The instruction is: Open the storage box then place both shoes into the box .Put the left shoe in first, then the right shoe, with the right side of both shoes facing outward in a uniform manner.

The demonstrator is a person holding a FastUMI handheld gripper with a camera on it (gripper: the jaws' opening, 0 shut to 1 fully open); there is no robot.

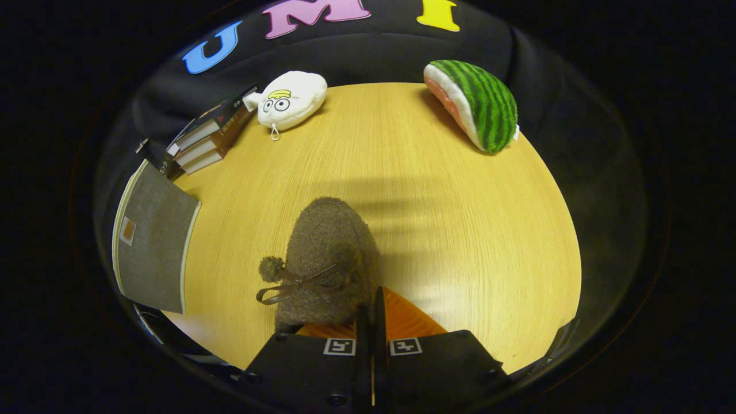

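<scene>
Pinching the brown shoe point(328, 259), claw point(371, 322) nearly closed

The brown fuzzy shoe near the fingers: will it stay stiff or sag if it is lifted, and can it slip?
The brown fuzzy shoe probably sags somewhat: its upper looks soft and plush. It seems light. The closed gripper pinches its edge, so it may swing.

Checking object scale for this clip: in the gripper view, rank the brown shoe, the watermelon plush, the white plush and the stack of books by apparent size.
1. Brown shoe, held in the shut gripper, so nearness inflates it.
2. Watermelon plush.
3. White plush and stack of books look alike; unranked.
</scene>
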